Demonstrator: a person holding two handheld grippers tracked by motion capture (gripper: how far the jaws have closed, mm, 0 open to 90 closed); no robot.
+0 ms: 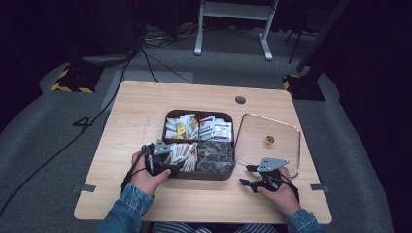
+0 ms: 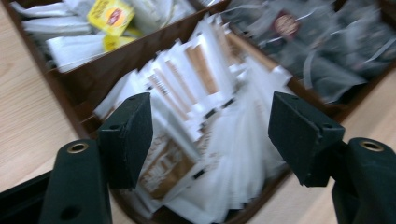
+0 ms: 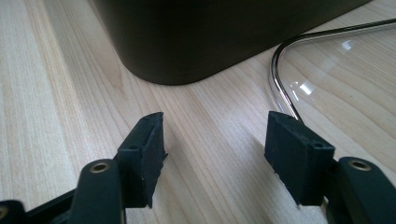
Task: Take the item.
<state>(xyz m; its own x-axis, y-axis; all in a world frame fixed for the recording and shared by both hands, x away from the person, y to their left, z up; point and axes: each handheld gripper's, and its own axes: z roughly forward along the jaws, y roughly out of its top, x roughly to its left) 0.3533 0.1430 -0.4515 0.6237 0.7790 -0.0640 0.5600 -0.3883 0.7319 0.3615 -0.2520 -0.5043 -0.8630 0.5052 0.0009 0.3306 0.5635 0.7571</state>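
High view: a brown divided box is set mid-counter, its clear lid laid flat just beside it on the right. The left gripper is held over the box's near-left compartment, where white and tan sachets are packed upright. In the left gripper view the jaws are seen apart, straddling the sachets with nothing pinched yet. The right gripper is parked low over the bare counter between box and lid, jaws apart and empty. For a clean pick, one sachet's top edge should probably be singled out, the jaws lowered squarely on either side of it, and neighbours kept from being dragged out as the packet is lifted.
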